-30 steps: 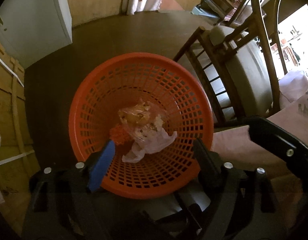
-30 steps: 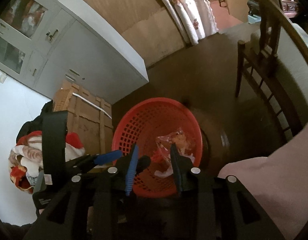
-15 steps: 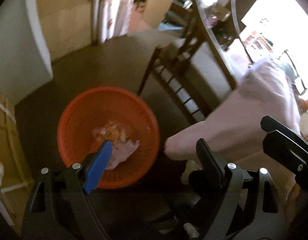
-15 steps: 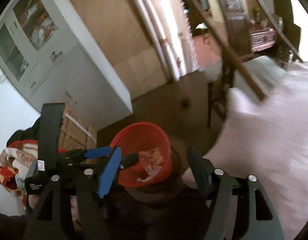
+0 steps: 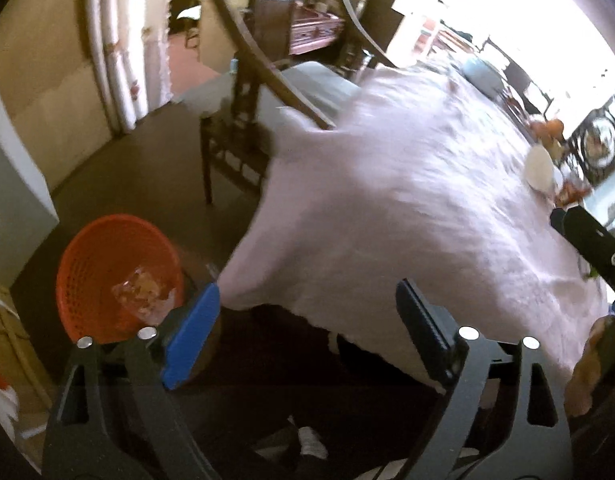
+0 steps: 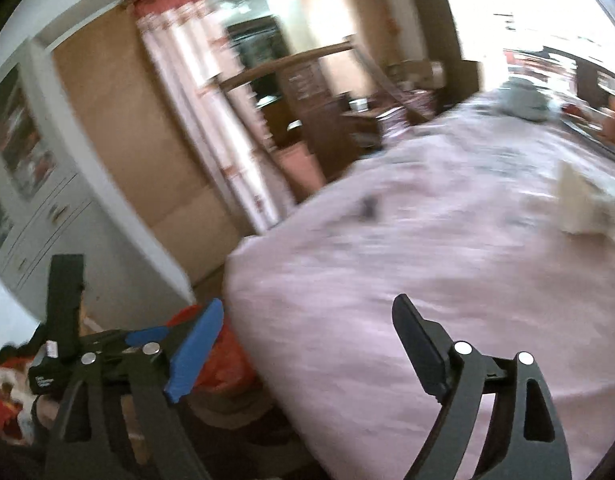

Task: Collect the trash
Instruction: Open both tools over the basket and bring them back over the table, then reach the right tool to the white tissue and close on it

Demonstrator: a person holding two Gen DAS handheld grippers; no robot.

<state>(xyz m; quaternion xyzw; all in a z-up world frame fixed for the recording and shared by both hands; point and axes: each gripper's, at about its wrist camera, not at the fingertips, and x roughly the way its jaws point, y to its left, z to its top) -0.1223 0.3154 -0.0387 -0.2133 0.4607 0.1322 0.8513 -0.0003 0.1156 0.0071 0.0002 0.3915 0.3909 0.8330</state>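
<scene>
The orange basket point(image 5: 107, 248) stands on the floor at lower left, with crumpled clear and white wrappers point(image 5: 143, 292) in it. My left gripper point(image 5: 307, 296) hangs above the near corner of the table, its jaws opening, nothing between them. My right gripper point(image 6: 309, 304) is over the pink tablecloth point(image 6: 387, 260), jaws also opening and empty. Behind its blue finger only a sliver of the basket point(image 6: 223, 360) shows. A pale, blurred piece of paper or packaging point(image 6: 579, 208) lies on the cloth at far right. The frames are motion-blurred.
A wooden chair point(image 5: 235, 132) stands between table and basket. A white round dish point(image 5: 539, 168) and orange items point(image 5: 547, 126) sit at the table's far end. A grey cabinet point(image 6: 47, 200) and cardboard boxes point(image 5: 3, 340) line the left side.
Both grippers have risen from just over the basket and swung right towards the table. The right jaws went from narrow to wide. The basket now sits small at lower left.
</scene>
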